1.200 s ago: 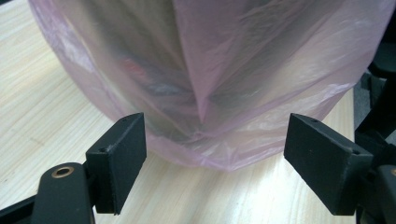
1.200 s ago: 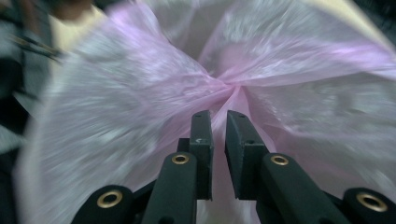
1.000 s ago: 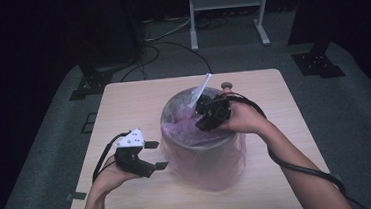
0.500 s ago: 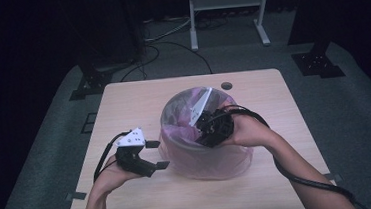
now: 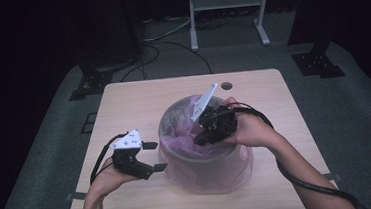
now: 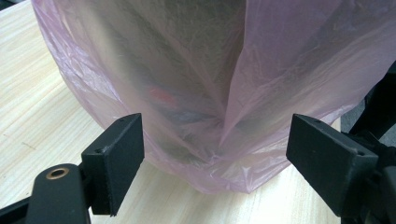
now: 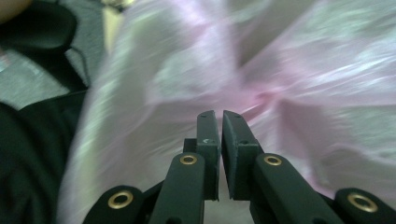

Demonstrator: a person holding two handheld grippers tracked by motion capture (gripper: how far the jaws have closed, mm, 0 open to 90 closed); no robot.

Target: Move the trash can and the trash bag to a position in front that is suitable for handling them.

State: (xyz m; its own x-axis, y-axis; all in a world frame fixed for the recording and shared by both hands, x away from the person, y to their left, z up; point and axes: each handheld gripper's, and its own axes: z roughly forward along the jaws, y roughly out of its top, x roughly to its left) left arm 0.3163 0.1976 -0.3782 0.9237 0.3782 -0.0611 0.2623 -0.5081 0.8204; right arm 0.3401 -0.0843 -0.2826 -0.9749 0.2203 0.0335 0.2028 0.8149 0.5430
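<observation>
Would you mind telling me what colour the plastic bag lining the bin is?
The bag is translucent pale pink, clearest in the left gripper view.

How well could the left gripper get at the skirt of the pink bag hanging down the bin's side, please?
Probably well: the left gripper stands open with the pink bag hanging just beyond its jaws, nothing between them.

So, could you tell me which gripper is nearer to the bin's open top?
Right. The right gripper is over the bin's opening; the left gripper waits beside its lower wall.
</observation>
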